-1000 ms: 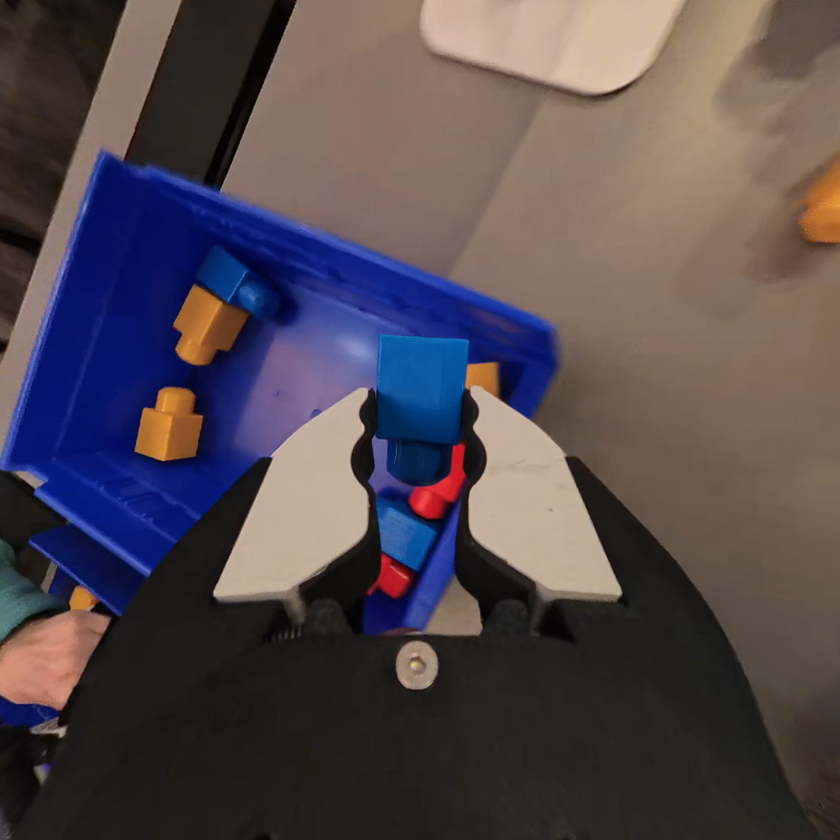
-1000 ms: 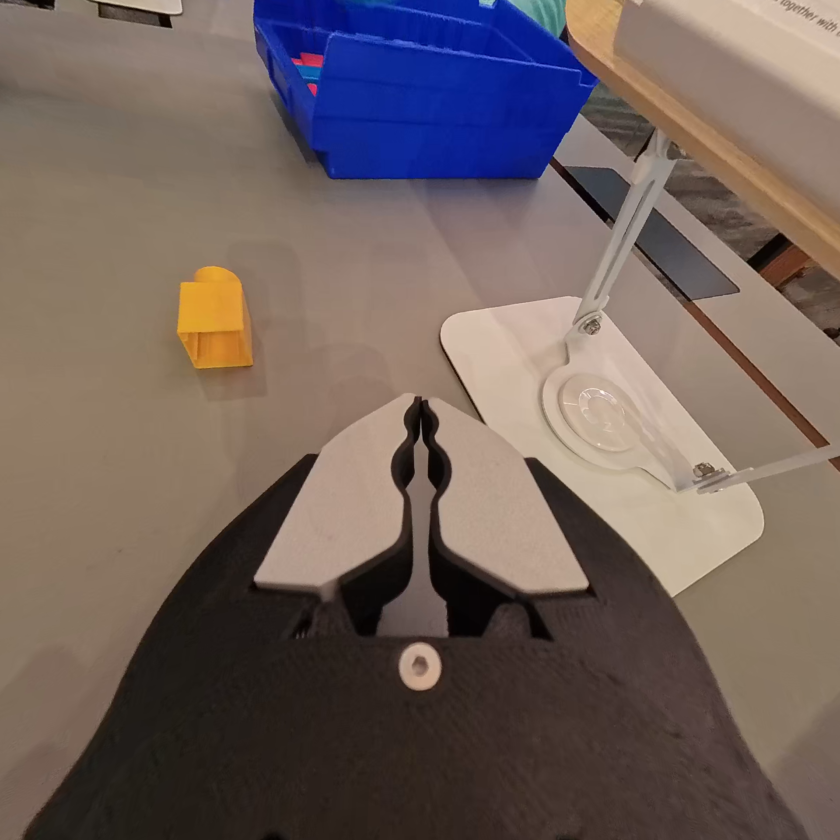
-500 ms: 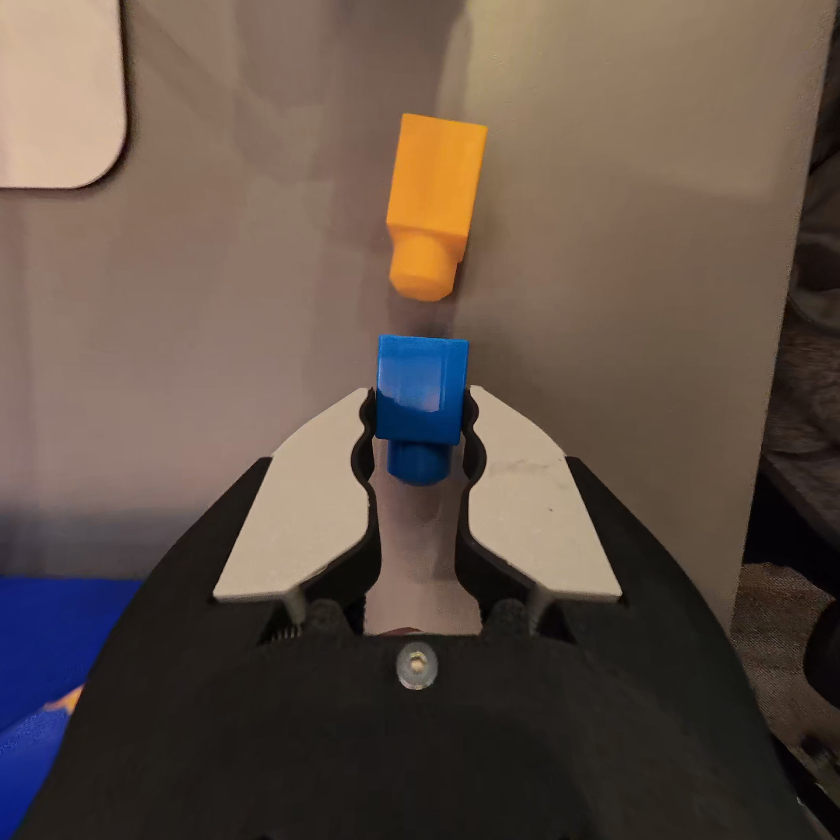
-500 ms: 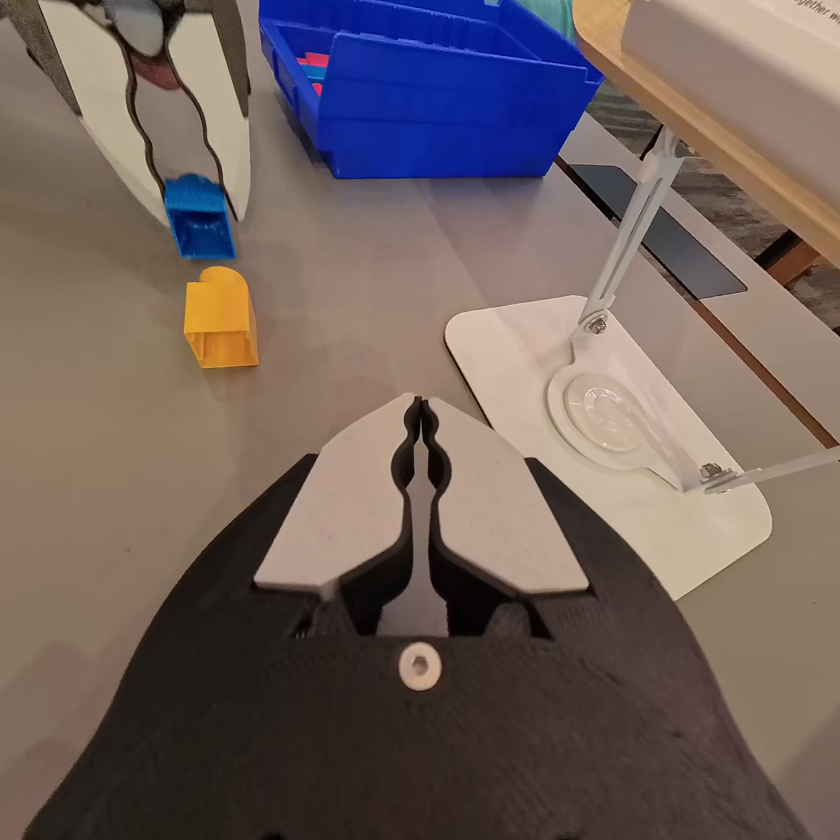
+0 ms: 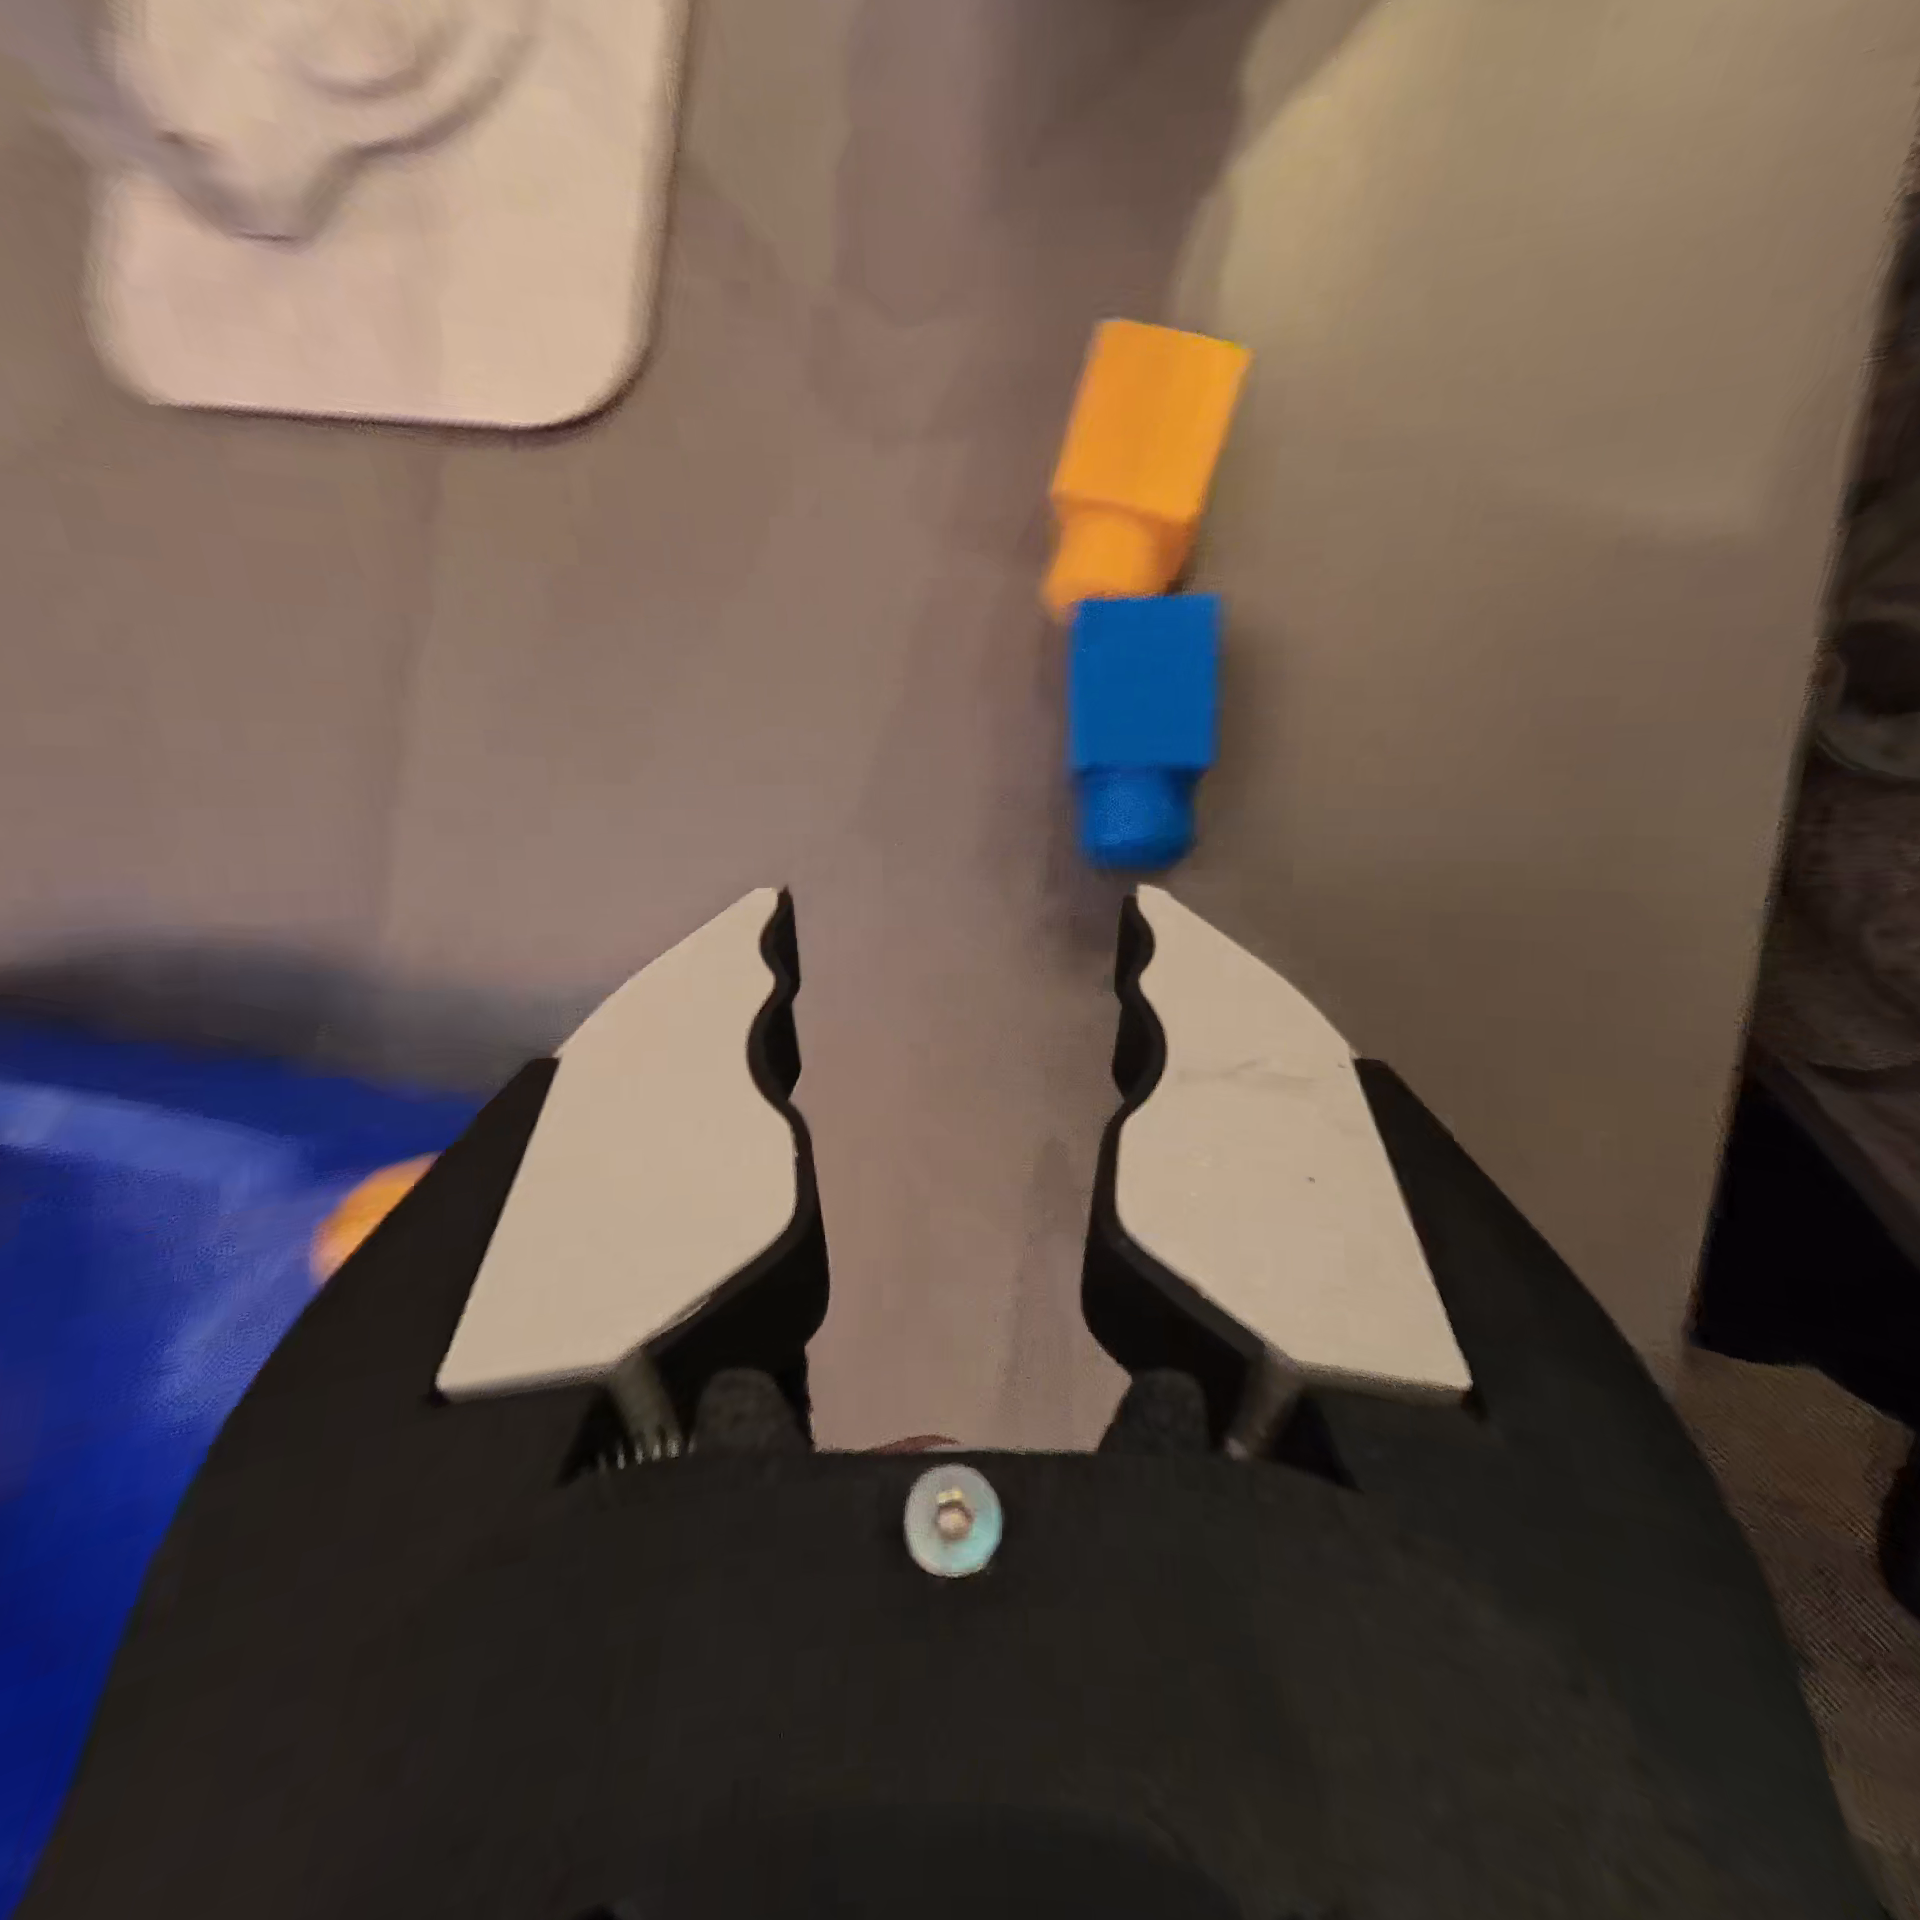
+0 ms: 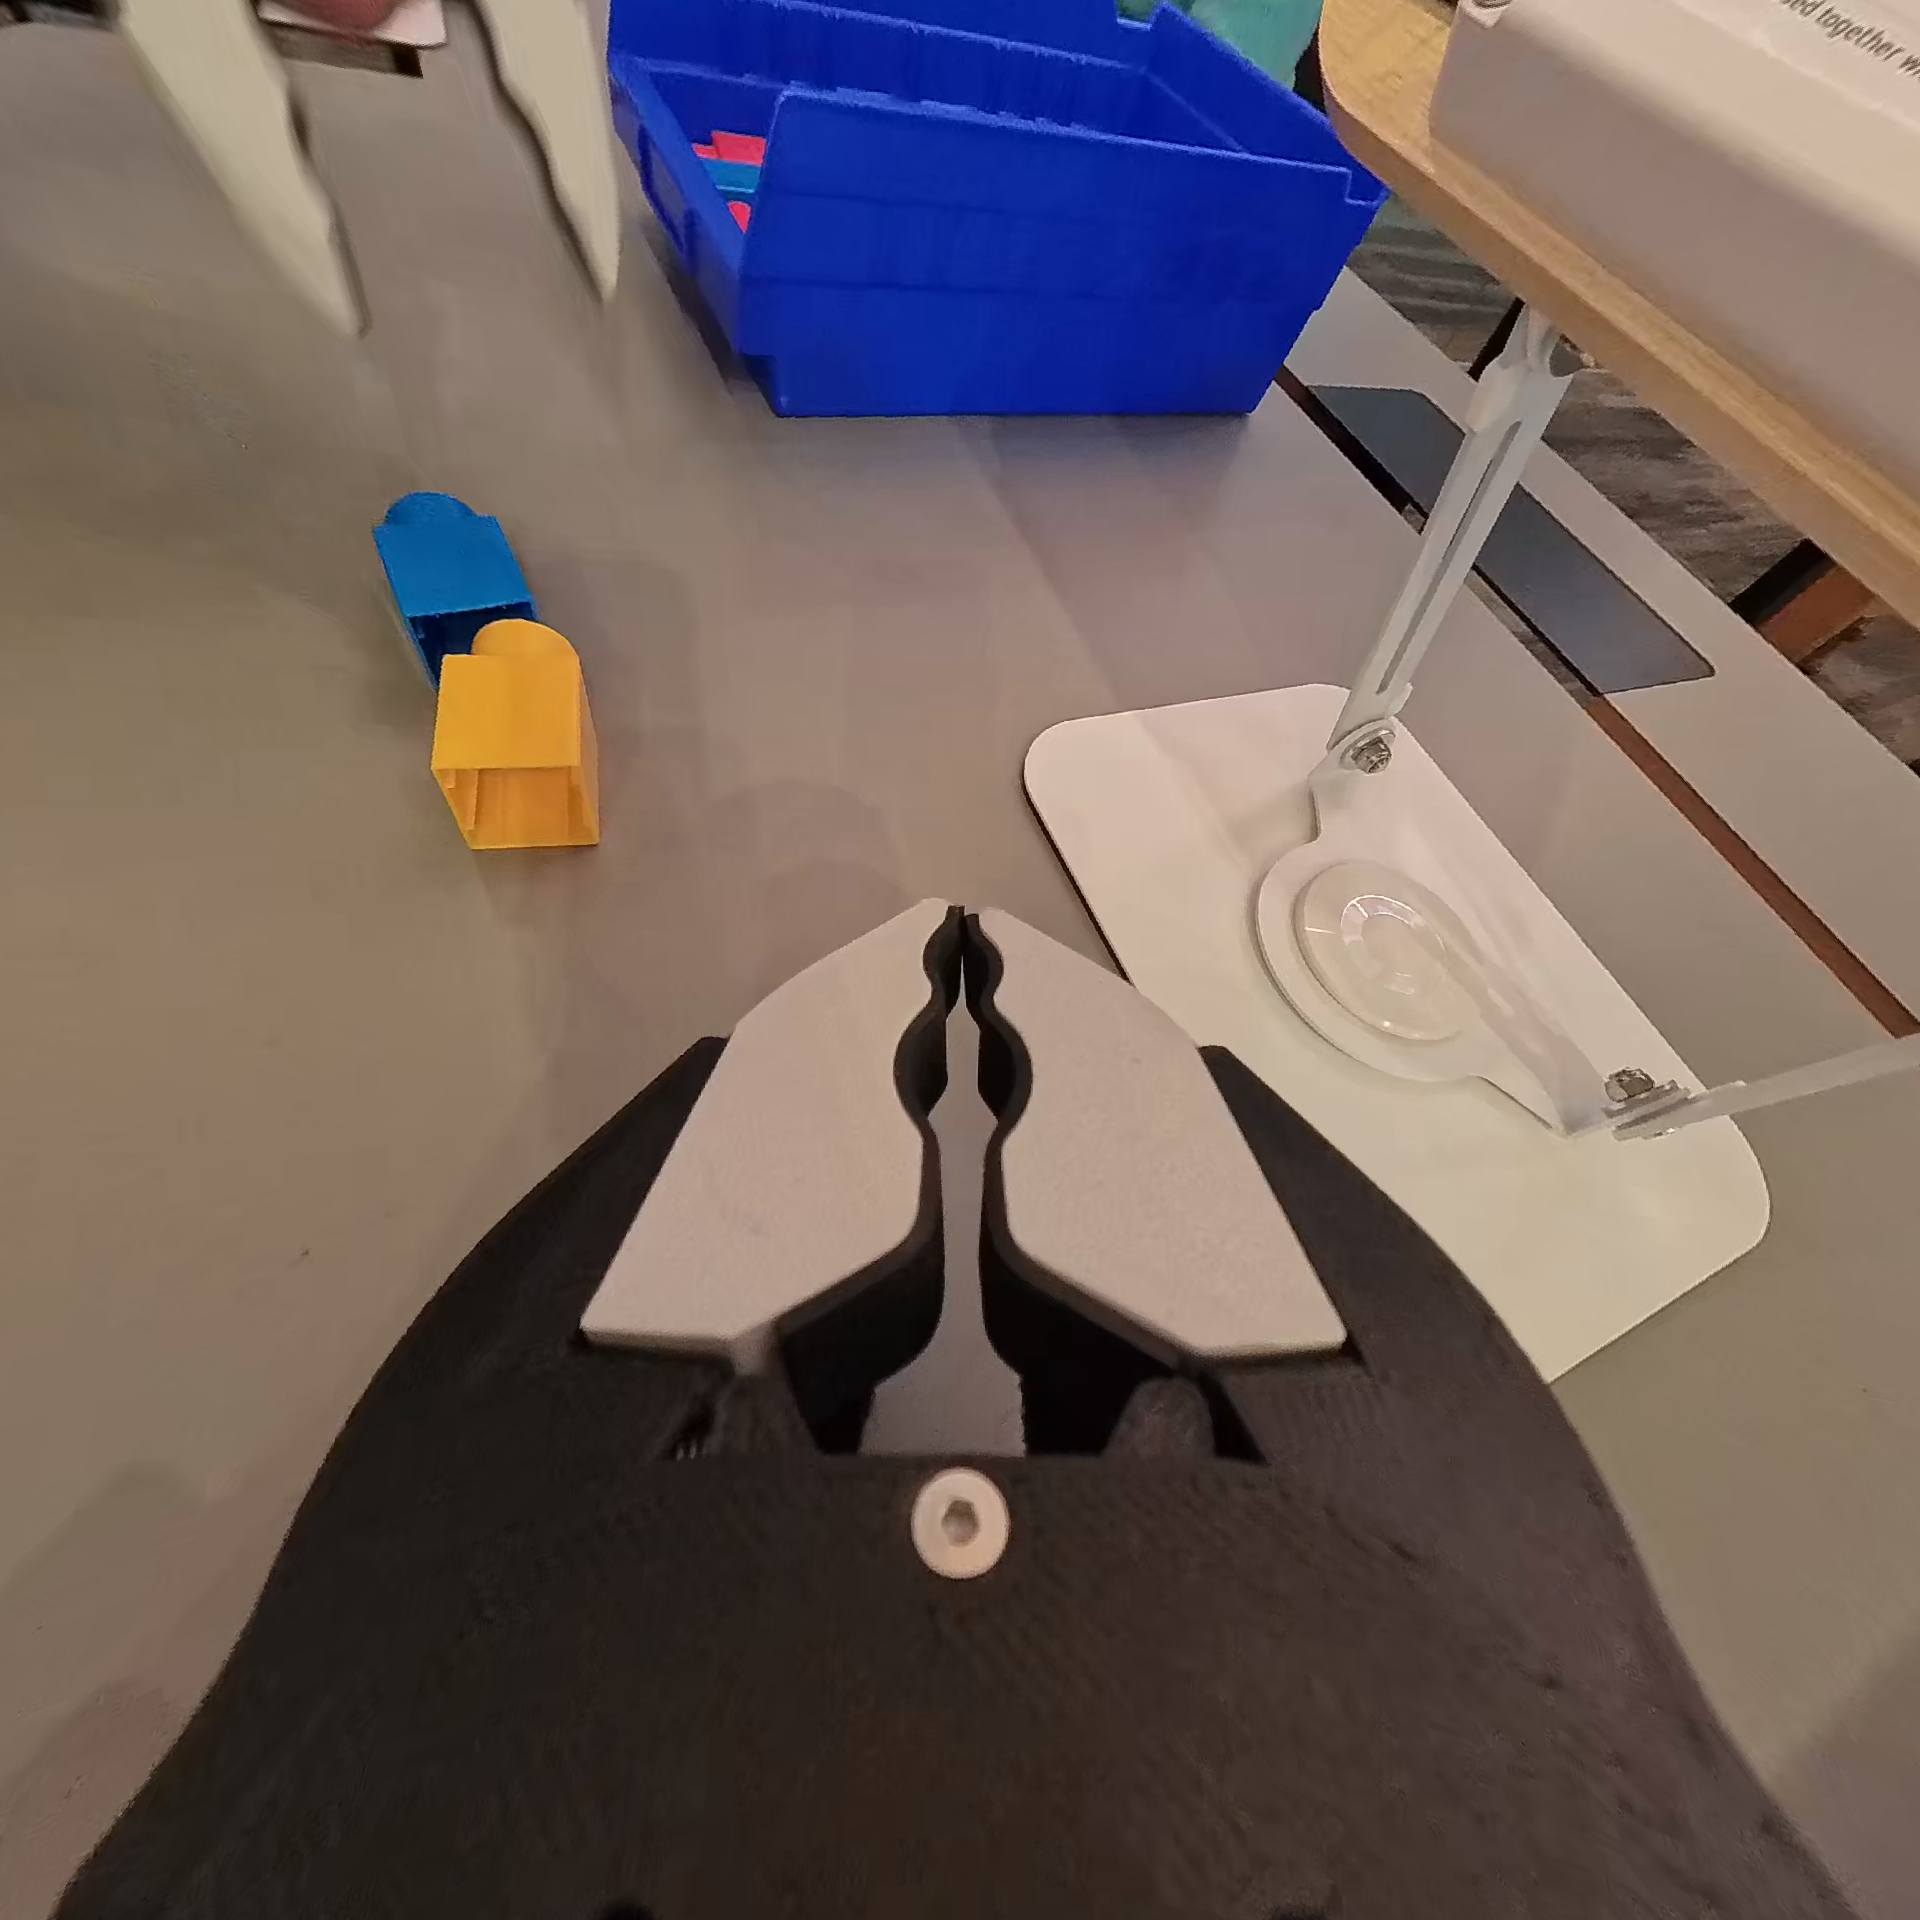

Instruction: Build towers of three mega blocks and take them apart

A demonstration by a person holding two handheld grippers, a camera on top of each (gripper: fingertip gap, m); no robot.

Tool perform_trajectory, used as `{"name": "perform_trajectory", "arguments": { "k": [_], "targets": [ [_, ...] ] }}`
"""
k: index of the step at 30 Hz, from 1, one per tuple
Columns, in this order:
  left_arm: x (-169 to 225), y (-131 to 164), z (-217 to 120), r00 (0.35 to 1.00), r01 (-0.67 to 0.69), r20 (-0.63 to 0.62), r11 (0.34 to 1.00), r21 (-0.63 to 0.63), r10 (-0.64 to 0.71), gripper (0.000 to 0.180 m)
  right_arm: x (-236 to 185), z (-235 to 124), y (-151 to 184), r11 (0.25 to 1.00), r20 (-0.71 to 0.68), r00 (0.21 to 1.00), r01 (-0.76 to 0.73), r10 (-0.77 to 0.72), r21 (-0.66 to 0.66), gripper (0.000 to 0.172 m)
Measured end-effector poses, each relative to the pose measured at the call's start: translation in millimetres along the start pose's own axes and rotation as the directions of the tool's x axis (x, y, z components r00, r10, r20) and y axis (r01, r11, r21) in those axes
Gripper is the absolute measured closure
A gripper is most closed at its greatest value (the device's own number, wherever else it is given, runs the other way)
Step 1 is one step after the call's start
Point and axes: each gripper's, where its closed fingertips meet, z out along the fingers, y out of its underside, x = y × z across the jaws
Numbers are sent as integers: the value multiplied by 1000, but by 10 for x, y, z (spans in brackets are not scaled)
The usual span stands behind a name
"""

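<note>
Grey tabletop (image 6: 831,623) carries two loose blocks lying end to end: one blue block (image 6: 452,577), one orange block (image 6: 514,743). Your left gripper (image 5: 956,914) gapes bare; your right gripper (image 6: 958,914) is closed on nothing. Only your right view shows the blue bin (image 6: 997,312) sharply, with red pieces.

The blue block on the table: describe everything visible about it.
The blue block is a single-stud piece of matte plastic, a squarish body with one round stud on top and a hollow open base. It lies on its side on the grey table, stud pointing away from the yellow block, whose stud sits at or just inside its open base. Whether they are pressed together cannot be told. The open left tool is clear of it; nothing holds it.
</note>
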Motion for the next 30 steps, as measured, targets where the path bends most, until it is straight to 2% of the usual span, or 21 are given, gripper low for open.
{"name": "perform_trajectory", "arguments": {
  "k": [4,6,10,14,16,17,18,19,22,25,28,30],
  "targets": [
    [-717,357,-600,981,25,193,1000,-19,-21,130,-14,15,3,1000,6,1000,2,-2,-3,172],
    [-979,561,-645,983,57,176,997,-54,-47,131,-12,18,10,1000,4,1000,2,-2,-6,172],
    [-1322,725,-436,987,114,126,989,-93,-102,133,25,14,38,1000,-5,1000,-14,14,-9,172],
    [-1470,941,-95,984,171,94,958,-229,-153,130,44,18,59,1000,-6,1000,-25,25,-12,172],
    [-1469,910,41,981,194,45,960,-202,-188,131,41,27,73,1000,-4,1000,-25,25,-17,172],
    [-1493,858,64,979,203,41,965,-167,-199,129,39,32,78,999,-2,1000,-25,25,-19,172],
    [-1507,888,86,978,211,44,959,-189,-206,129,38,34,81,999,0,1000,-25,25,-20,172],
    [-1536,873,90,974,227,54,957,-180,-221,136,38,35,81,999,0,1000,-25,25,-21,172],
    [-1605,931,71,962,271,77,943,-196,-261,144,35,32,75,1000,1,1000,-23,23,-19,172],
    [-1802,1151,2,944,312,195,916,-253,-268,155,32,29,67,1000,2,1000,-19,19,-17,172],
    [-1952,1377,-47,910,388,272,874,-294,-313,142,27,31,65,1000,1,1000,-14,14,-19,172],
    [-1937,1251,-99,913,380,235,904,-196,-333,139,32,22,60,1000,-1,1000,-15,15,-17,172]
  ]
}}
